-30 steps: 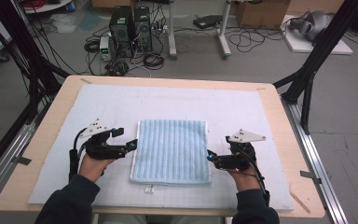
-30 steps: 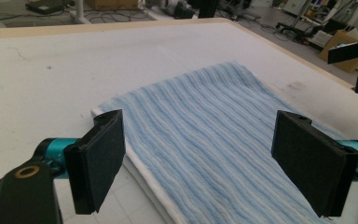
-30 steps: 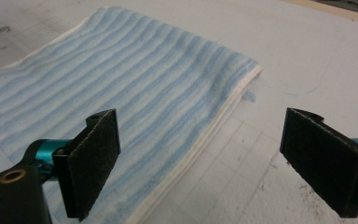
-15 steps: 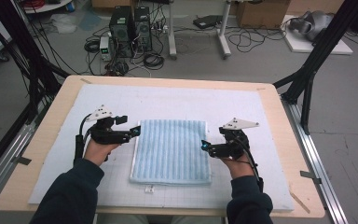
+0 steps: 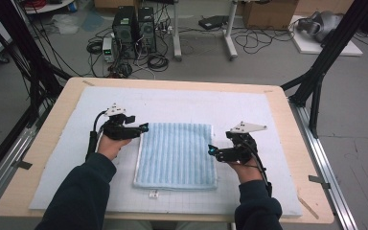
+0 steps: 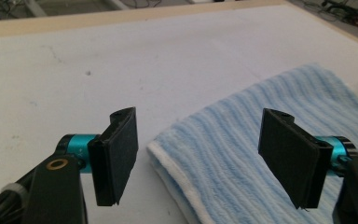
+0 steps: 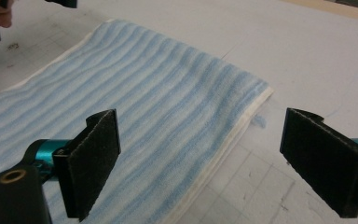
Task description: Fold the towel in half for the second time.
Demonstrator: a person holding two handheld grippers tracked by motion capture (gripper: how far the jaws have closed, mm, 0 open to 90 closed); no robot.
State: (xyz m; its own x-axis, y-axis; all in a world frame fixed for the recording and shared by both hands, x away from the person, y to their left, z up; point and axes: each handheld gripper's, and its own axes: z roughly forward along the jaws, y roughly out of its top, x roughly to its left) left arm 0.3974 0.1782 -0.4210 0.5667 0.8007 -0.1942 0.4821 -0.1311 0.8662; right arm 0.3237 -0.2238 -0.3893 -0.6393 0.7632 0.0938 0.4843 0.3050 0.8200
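Blue striped towel [image 5: 176, 154] folded, frame centre, on white mat [image 5: 268, 115]. Left gripper [image 5: 143, 128] at upper-left corner, jaws just closing, corner between, unpinched. Right gripper [image 5: 212, 150] released at right edge. Small tag [image 5: 153, 194] unreadable.

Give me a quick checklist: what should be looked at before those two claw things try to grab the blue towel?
1. Towel lies flat and folded on the white mat: ok.
2. Left gripper at the towel's far left corner, jaws just closing a little, not yet pressing cloth: ok.
3. Right gripper at the right edge, jaws wide open: ok.
4. Towel edge between the right gripper's pads: ok.
5. Both grippers at matching corners: not ok; the right sits lower along its edge.
6. All folded layers caught: cannot tell.
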